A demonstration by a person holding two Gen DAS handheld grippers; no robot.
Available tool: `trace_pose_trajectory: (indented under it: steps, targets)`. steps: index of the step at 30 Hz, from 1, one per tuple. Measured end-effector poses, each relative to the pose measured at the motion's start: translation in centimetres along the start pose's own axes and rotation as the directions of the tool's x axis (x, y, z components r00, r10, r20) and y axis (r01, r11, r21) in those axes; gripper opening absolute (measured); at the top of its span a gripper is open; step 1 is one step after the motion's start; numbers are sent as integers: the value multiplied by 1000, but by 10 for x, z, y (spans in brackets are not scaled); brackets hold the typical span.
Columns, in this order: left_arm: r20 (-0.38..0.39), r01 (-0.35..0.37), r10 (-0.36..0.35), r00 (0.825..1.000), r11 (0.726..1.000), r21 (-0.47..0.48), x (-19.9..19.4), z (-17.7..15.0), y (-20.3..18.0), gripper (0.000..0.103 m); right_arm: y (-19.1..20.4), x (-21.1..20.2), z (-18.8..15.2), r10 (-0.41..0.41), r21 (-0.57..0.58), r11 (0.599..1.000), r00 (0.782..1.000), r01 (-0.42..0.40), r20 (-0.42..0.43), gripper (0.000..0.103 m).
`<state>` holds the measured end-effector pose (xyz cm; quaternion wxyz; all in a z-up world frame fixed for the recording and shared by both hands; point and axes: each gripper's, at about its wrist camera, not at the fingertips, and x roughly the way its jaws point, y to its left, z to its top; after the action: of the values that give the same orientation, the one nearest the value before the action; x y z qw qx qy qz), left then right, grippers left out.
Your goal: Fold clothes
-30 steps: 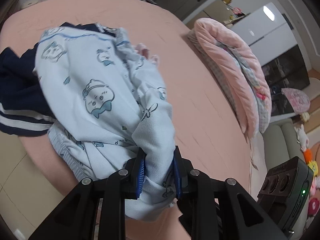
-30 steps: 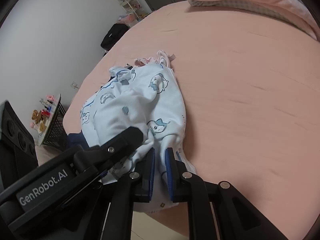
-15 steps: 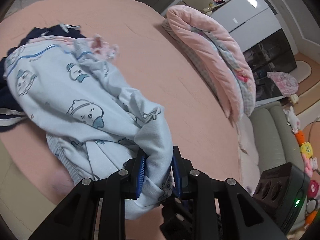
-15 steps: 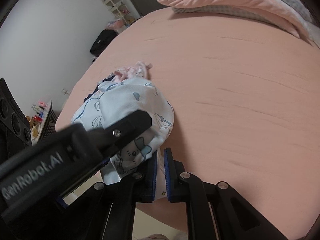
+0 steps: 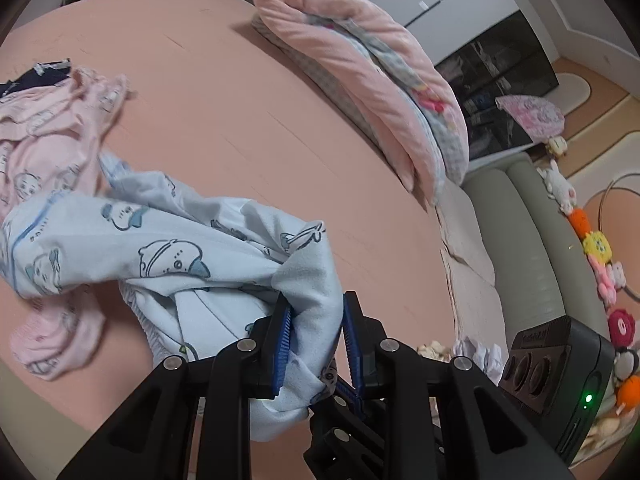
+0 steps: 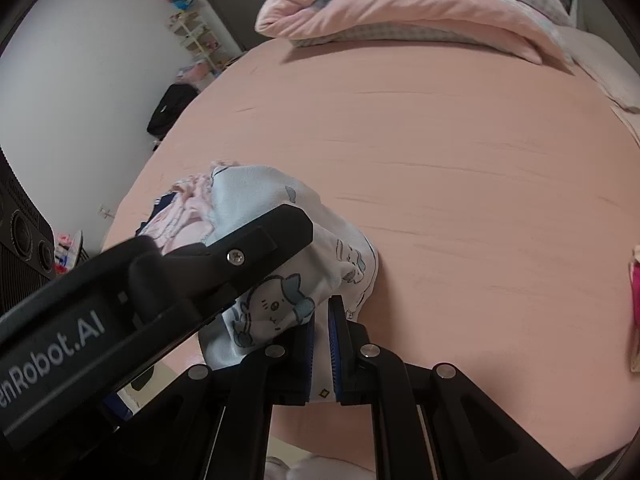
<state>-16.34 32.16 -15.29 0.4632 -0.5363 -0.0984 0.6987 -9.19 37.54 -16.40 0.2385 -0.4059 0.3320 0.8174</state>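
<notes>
Two grippers are clenched on one garment, and I have both in hand. My left gripper [image 5: 314,340] bites a thick bunch of the pale blue pyjama piece [image 5: 168,252], which trails away ahead and to its left in a crumpled rope across the pink bed [image 5: 248,112]. Further left of that tool lies a pink garment [image 5: 48,132], with something navy [image 5: 24,80] at its far edge; part of the blue cloth lies against the pink one. My right gripper [image 6: 320,344] pinches a thinner edge of the same blue piece, the left tool's body crossing just in front of it.

To do this well, I judge I should draw the two tools apart, level, until the cloth hangs or lies flat without twists, and keep it clear of the pink garment. Ahead of the right tool the sheet is bare, good room for spreading. The far quilt [image 6: 400,8] is well away.
</notes>
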Motion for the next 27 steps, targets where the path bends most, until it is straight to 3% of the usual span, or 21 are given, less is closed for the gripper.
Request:
trace_pose_trajectory:
  steps: [14, 23, 26, 27]
  targets:
    - [-108, -16, 23, 994, 997, 73, 49, -35, -51, 21, -66, -10, -16, -17, 139, 990, 1000, 16, 6, 9]
    - [-209, -92, 73, 975, 992, -81, 59, -40, -17, 25, -90, -2, -39, 11, 181, 983, 998, 0, -62, 9]
    - [-202, -110, 95, 975, 992, -67, 49, -39, -13, 40, -83, 3, -44, 8, 161, 987, 997, 4, -77, 9]
    - [-200, -118, 105, 974, 992, -53, 45, -39, -13, 51, -81, 5, -45, 1, 151, 988, 997, 12, -80, 9]
